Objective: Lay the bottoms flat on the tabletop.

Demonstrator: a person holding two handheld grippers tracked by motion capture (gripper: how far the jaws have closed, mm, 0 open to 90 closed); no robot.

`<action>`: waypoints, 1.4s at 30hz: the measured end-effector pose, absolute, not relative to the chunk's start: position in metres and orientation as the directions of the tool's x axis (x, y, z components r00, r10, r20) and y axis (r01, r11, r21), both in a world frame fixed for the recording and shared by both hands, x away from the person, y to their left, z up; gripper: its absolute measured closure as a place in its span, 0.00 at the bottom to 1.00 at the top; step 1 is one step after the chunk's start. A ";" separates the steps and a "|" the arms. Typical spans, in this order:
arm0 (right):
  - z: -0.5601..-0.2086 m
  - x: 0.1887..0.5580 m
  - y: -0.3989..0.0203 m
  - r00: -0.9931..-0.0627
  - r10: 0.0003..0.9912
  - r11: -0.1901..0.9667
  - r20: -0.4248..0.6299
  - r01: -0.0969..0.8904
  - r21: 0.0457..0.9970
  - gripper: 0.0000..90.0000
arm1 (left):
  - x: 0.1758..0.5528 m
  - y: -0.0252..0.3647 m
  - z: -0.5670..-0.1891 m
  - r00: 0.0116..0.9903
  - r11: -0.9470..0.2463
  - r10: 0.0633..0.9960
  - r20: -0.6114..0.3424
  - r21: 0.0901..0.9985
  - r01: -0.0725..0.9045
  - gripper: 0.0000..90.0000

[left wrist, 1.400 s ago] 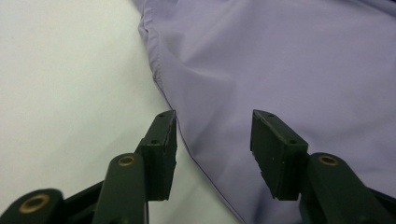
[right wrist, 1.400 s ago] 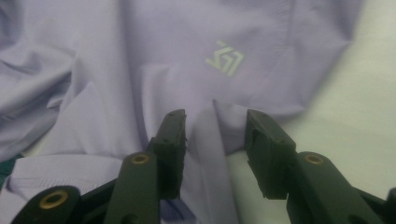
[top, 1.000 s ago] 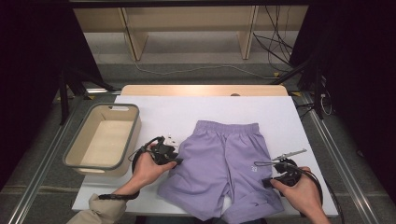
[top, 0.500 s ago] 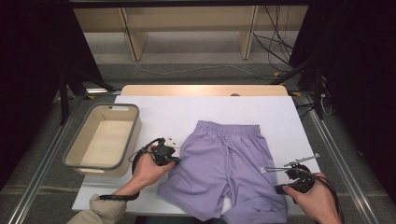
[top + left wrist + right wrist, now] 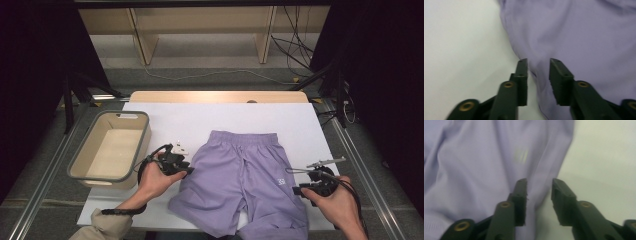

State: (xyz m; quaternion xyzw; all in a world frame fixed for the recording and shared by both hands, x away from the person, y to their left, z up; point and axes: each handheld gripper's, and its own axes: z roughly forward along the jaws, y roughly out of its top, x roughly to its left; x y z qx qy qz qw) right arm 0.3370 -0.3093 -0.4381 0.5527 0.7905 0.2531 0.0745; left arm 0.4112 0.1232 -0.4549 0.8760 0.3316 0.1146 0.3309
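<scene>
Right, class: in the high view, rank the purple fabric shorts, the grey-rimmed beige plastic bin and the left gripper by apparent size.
1. Purple fabric shorts, largest.
2. Grey-rimmed beige plastic bin.
3. Left gripper, smallest by far.

The high view looks down over the table; both blurry gripper views, seemingly close, share its purple shorts.

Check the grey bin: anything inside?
The grey bin looks empty: its bare pale floor shows in the high view. The strip behind its near wall is hidden, so something flat there can't be ruled out.
</scene>
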 end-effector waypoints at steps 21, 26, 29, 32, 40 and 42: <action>-0.470 0.428 -0.276 -0.307 0.948 0.192 0.085 0.765 0.615 0.58 | 0.455 0.086 -0.471 0.733 -0.546 0.680 -0.029 0.648 0.531 0.70; -0.475 0.431 -0.275 -0.323 0.943 0.207 0.084 0.762 0.614 0.72 | 0.453 0.081 -0.475 0.746 -0.570 0.665 -0.024 0.630 0.528 0.82; -0.476 0.431 -0.275 -0.326 0.942 0.207 0.084 0.759 0.617 0.81 | 0.452 0.079 -0.478 0.749 -0.576 0.662 -0.025 0.623 0.530 0.88; -0.476 0.430 -0.274 -0.336 0.937 0.213 0.091 0.760 0.614 0.90 | 0.451 0.079 -0.479 0.747 -0.573 0.664 -0.026 0.623 0.532 0.94; -0.473 0.429 -0.273 -0.349 0.932 0.211 0.100 0.744 0.634 0.99 | 0.447 0.082 -0.475 0.747 -0.578 0.665 -0.024 0.616 0.535 0.98; -0.471 0.429 -0.272 -0.356 0.929 0.213 0.101 0.738 0.640 1.00 | 0.444 0.086 -0.474 0.744 -0.575 0.668 -0.027 0.615 0.539 0.98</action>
